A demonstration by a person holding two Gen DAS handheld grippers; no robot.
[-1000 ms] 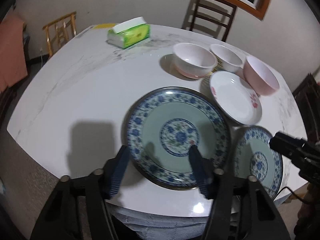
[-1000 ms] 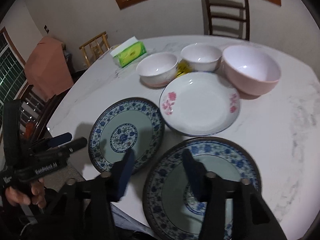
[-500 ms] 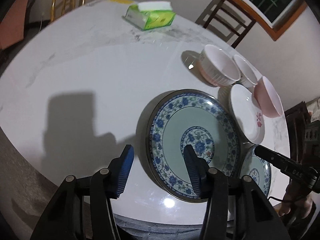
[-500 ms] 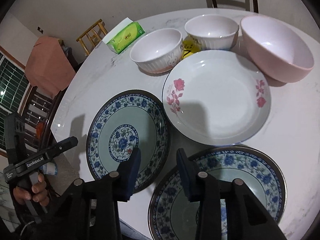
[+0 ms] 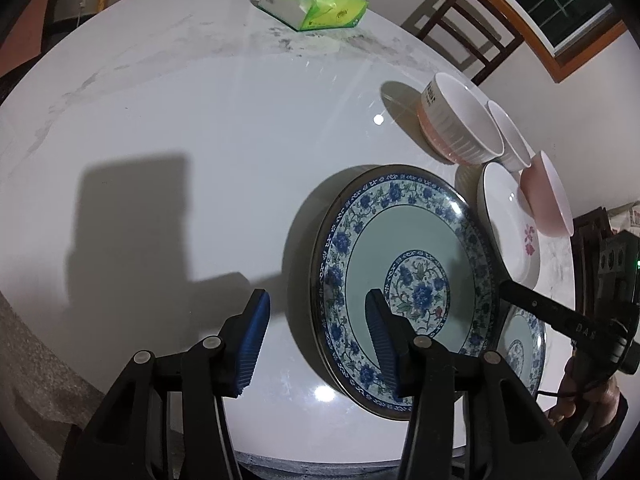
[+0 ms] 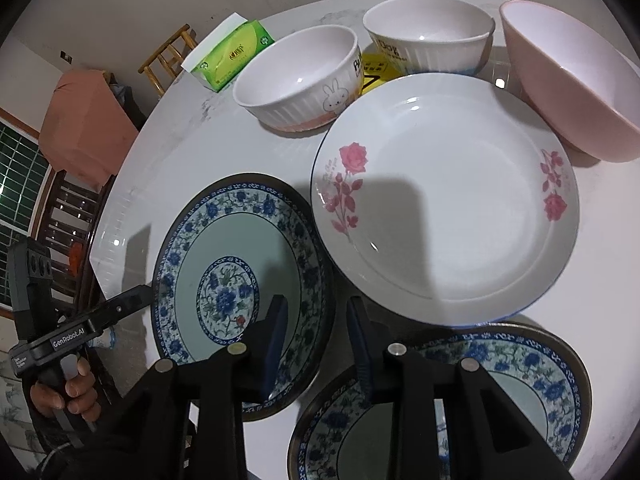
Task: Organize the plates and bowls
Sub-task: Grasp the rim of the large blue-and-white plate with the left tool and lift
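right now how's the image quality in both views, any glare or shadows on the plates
Left wrist: strong fisheye bend, sharp; glare dots on the table, a hard dark shadow left of the blue plate. Right wrist: sharp too, a shadow across the rose plate.

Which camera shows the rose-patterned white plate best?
The right wrist view: the whole white plate faces the camera, both rose sprays clear. The left wrist view catches only a foreshortened sliver at its right edge.

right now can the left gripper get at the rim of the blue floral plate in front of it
Probably yes. The left gripper is open and straddles the near rim of the blue floral plate; nothing lies between its blue pads.
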